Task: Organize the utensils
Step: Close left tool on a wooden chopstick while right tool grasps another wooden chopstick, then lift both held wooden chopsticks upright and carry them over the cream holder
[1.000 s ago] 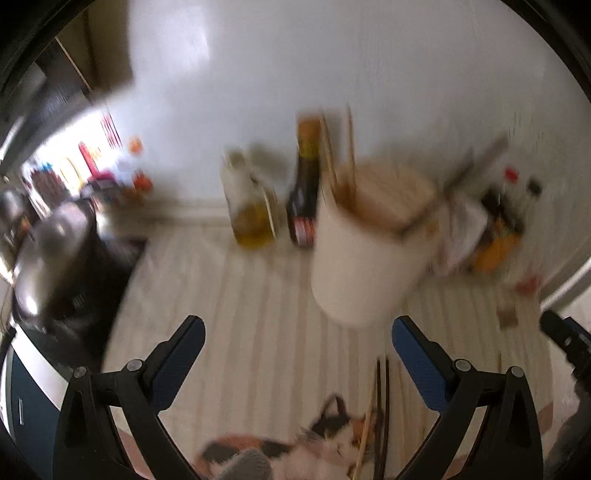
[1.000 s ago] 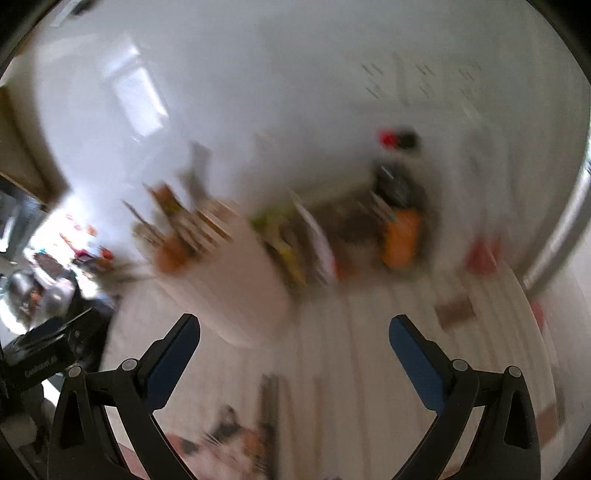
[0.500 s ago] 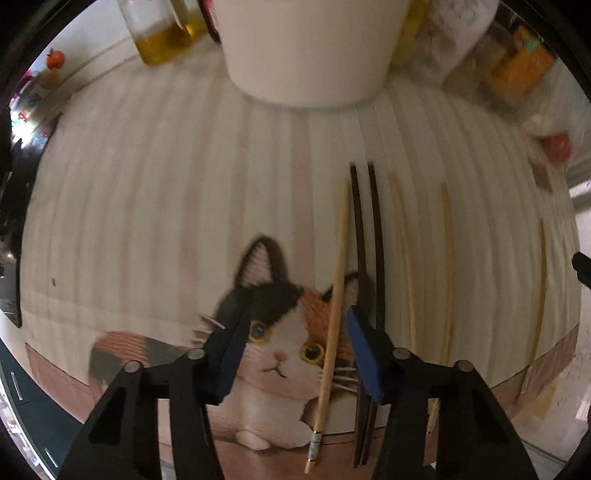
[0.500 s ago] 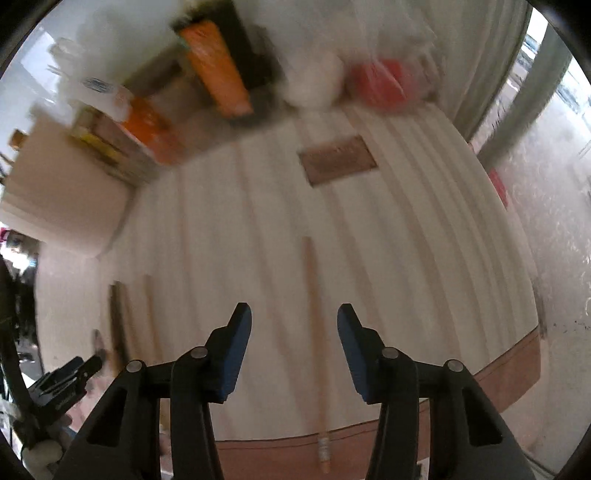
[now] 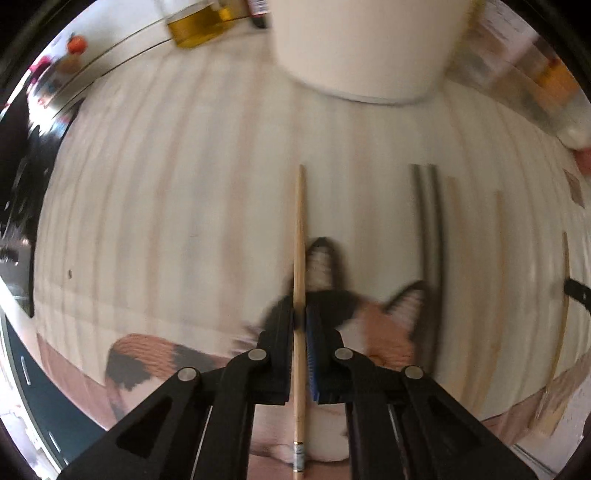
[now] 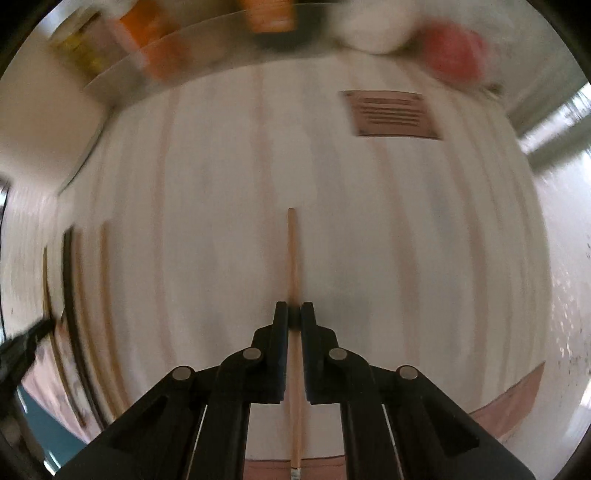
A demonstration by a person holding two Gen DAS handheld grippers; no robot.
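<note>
Both grippers point down at a pale striped mat with a cat picture. My left gripper is shut on a light wooden chopstick, pinched near its middle over the cat's ear. To its right lie two dark chopsticks and several more wooden ones. A large white utensil holder stands at the far end of the mat. In the right wrist view my right gripper is shut on another wooden chopstick, which runs straight away from the jaws.
An oil bottle stands left of the white holder, with packets and jars to its right. In the right wrist view orange packets, a red item and a brown label sit at the mat's far end. The left gripper's tip shows at the left edge.
Both grippers have dropped from looking at the wall to just above the mat and have gone from wide open to shut, each on a wooden chopstick.
</note>
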